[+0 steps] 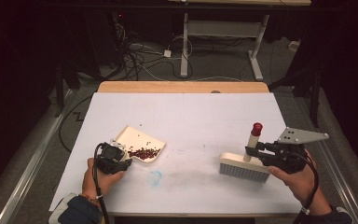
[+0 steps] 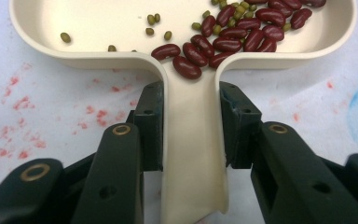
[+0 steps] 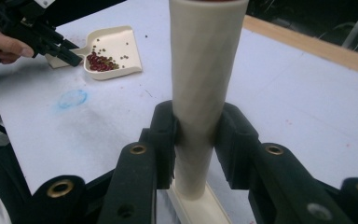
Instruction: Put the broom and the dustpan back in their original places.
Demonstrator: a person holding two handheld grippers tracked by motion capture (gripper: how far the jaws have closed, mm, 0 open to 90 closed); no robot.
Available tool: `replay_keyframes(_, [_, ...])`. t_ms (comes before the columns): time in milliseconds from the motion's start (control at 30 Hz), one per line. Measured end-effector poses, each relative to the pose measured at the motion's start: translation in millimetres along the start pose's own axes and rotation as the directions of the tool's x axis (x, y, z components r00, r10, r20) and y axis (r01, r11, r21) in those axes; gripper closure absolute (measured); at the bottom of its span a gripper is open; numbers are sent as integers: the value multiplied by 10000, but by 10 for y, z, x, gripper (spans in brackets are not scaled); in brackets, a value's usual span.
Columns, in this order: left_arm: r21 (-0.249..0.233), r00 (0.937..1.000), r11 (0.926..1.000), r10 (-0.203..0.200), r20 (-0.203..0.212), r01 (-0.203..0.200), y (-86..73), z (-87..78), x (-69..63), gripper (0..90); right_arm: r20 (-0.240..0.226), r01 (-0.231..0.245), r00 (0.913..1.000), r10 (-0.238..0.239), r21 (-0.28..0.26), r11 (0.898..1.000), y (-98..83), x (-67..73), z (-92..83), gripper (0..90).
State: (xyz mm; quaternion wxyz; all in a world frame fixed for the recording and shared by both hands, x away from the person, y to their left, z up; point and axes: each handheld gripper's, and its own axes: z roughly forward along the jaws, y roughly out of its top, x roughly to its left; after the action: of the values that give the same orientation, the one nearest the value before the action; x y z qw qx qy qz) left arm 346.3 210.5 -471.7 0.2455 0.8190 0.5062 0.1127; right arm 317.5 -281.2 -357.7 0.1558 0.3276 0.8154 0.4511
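- Since most of the beans (image 1: 143, 153) already lie heaped in the dustpan (image 1: 137, 140), the sweeping looks close to finished; a few small green ones sit loose on the desk (image 1: 191, 112) just beyond the pan's far edge, and those I judge are what is left to gather.
- The left claw (image 1: 121, 161) is clamped tight on the dustpan's handle, holding the pan flat on the desk at the left, with red and green beans piled near the handle end.
- The right claw (image 1: 251, 151) is closed around the upright handle of the brush (image 1: 244, 169), whose bristles rest on the desk at the right, well apart from the pan.
- The brush must cross to the stray beans and push them in.
- The desk has a white top with a wooden strip along its far edge, faint red speckles and a blue smudge (image 1: 154, 178) near the pan.
- The room is dark; cables (image 1: 135, 56) trail over the floor, and the legs of another table (image 1: 223, 28) stand behind.
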Motion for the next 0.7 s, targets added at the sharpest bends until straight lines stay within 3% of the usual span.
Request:
replay_keyframes(167, [-143,9992,9991,-396,-74,394,24,25,-57,631,-146,-882,9960,883,37,9961,13,-240,63,701])
replay_keyframes(267, [-176,9978,9976,-668,12,668,14,28,-111,524,-81,-966,9953,969,256,9950,54,-343,107,696])
replay_keyframes(500, [-205,9964,9972,-713,451,723,-42,-19,-180,467,131,-1581,9874,1576,725,9848,176,-593,414,670])
replay_keyframes(700, [-363,9954,9982,-445,845,477,-101,-88,-207,459,528,-2046,9784,1998,1137,9722,215,-771,743,645])
